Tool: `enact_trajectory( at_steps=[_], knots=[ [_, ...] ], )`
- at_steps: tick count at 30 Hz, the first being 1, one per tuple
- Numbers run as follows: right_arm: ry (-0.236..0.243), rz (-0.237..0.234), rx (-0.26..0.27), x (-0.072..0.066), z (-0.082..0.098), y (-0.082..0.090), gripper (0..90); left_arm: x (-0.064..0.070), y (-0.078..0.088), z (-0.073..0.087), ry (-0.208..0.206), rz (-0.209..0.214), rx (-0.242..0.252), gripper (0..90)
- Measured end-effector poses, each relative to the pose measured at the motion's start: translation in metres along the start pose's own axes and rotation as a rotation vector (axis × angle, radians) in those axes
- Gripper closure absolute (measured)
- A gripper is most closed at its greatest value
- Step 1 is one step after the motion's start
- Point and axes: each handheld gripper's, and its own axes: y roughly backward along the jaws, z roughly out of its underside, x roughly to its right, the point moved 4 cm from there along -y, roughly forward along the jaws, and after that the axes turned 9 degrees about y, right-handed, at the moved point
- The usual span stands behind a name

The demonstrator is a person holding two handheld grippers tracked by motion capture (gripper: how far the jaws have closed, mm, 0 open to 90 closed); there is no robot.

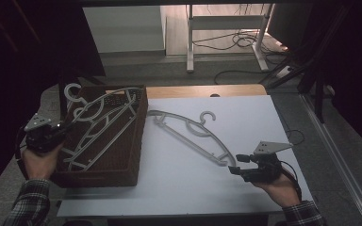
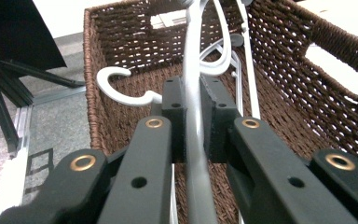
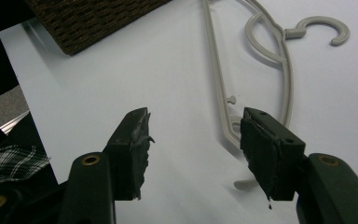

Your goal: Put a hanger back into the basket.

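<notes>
Two tools (image 1: 59, 133) (image 1: 238, 165), three hangers (image 1: 191, 134), one basket (image 1: 139, 141)

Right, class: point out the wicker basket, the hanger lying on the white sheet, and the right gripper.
wicker basket (image 1: 122, 176): high view, near front wall.
hanger on the sheet (image 1: 208, 118): high view, its hook.
right gripper (image 3: 193, 140): right gripper view, midway between its open fingers.

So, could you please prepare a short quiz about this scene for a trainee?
1. True or false: the left gripper is shut on a white hanger over the wicker basket.
2. Where does the grey hanger lie? A) inside the basket B) on the white table top C) on the floor
3. Fill in: the right gripper has its jaws ___, with nothing between them.

Key: 1 true; 2 B; 3 open
</notes>
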Motion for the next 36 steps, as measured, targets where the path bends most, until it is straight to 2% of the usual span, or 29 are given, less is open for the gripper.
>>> enact_trajectory(
  at_steps=[4,13,17,18,19,21,24,33,36],
  knots=[
    [0.002,-0.003,-0.002,0.0,0.0,-0.001,42.3,-0.002,-0.001,-0.001,0.017,0.017,-0.009,82.1],
    [0.01,-0.004,-0.003,-0.001,-0.001,-0.002,42.1,-0.002,-0.003,0.0,0.026,0.02,-0.04,81.9],
    [0.007,0.0,-0.004,0.0,-0.001,-0.001,42.1,-0.003,-0.002,0.0,0.052,0.032,-0.047,79.5],
    [0.006,-0.001,-0.001,0.0,-0.001,-0.001,42.1,-0.004,-0.002,0.0,0.053,0.038,-0.035,69.4],
    [0.006,-0.001,-0.001,0.0,-0.001,-0.001,42.1,-0.004,-0.001,-0.001,0.056,0.04,-0.03,69.4],
    [0.005,-0.002,-0.003,0.0,0.0,-0.001,42.0,-0.004,-0.001,-0.001,0.055,0.023,-0.029,61.5],
    [0.005,-0.002,-0.003,0.0,0.0,-0.001,42.0,-0.005,0.001,-0.002,0.072,0.029,-0.014,53.6],
    [0.008,0.0,-0.009,-0.001,0.0,-0.002,41.4,0.006,0.008,-0.009,0.102,0.067,0.024,29.8],
    [0.006,0.003,-0.006,0.0,0.0,-0.002,41.0,0.013,0.01,-0.012,0.116,0.101,0.035,22.3]
  ],
)
